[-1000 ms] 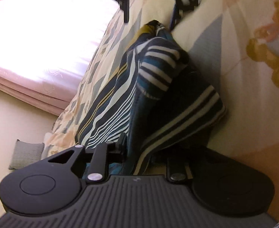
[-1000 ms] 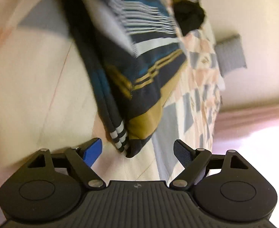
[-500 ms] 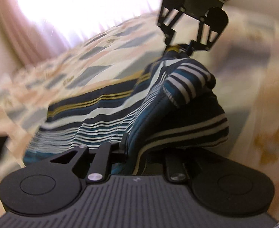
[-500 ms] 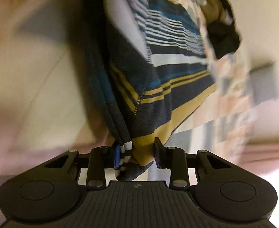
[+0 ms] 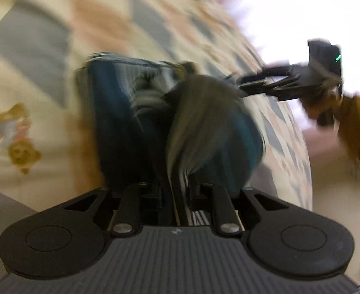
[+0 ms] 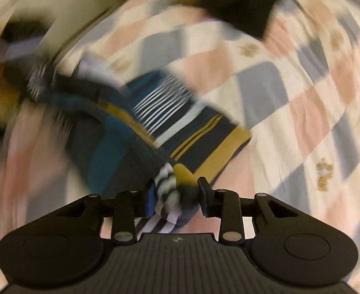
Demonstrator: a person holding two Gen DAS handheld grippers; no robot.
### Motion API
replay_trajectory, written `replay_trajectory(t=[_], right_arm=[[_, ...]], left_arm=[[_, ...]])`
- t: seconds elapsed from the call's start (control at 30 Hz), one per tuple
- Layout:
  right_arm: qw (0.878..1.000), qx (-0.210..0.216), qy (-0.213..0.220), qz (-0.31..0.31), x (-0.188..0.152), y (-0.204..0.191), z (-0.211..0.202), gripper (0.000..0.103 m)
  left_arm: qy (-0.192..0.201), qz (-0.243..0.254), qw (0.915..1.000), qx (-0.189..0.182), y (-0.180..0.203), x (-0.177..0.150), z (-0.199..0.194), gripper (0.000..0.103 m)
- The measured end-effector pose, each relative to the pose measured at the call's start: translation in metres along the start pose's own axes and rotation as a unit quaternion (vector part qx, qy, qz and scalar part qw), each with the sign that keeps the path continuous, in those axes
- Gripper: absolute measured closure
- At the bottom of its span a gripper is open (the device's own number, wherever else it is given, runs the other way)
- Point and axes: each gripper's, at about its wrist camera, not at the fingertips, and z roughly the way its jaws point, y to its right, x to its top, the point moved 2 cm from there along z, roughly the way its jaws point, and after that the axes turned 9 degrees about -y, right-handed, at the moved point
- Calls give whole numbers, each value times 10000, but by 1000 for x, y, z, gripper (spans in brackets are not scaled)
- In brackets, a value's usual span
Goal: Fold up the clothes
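A striped shirt in navy, teal, white and mustard lies on the patchwork bedspread. My right gripper is shut on a bunched corner of it. My left gripper is shut on another edge of the same shirt, which bulges up in front of it. The right gripper also shows in the left wrist view, at the shirt's far side. Both views are blurred by motion.
The bedspread has pink, grey and cream patches with teddy bear prints. A dark garment lies at the far end of the bed. A bright window glares at the upper right of the left wrist view.
The right gripper closed on the shirt's corner, having been open a second ago. Both grippers have swung round fast with the shirt held between them; the left stayed shut.
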Motion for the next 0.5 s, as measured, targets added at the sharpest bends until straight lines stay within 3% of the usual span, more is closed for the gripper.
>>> replay_trajectory(t=[0.03, 0.1, 0.17, 0.2, 0.27, 0.37, 0.43, 0.5], right_arm=[[9987, 78, -7, 503, 10, 20, 18, 56], [9876, 270, 23, 1545, 15, 52, 47, 56], [9674, 804, 483, 2352, 2, 69, 53, 46], [9557, 1065, 719, 2650, -8, 72, 51, 42], [9340, 1401, 1070, 3108, -29, 72, 45, 24], [9086, 1988, 1386, 3401, -50, 66, 38, 12], [9051, 2027, 1419, 3459, -52, 60, 42, 13], [9115, 1820, 1309, 3448, -45, 52, 57, 37]], left_arm=[[-40, -235, 9997, -87, -10, 5, 1, 86], [-103, -355, 9987, -363, -18, 7, -1, 86], [-150, -381, 9973, -607, -23, 10, -1, 86], [-165, -346, 9968, -708, -24, 12, 0, 85], [-111, -461, 9947, -909, -27, 17, 1, 80], [30, -529, 9925, -1097, -29, 25, 3, 77], [107, -489, 9939, -979, -33, 33, 9, 77], [183, -504, 9953, -801, -33, 36, 6, 86]])
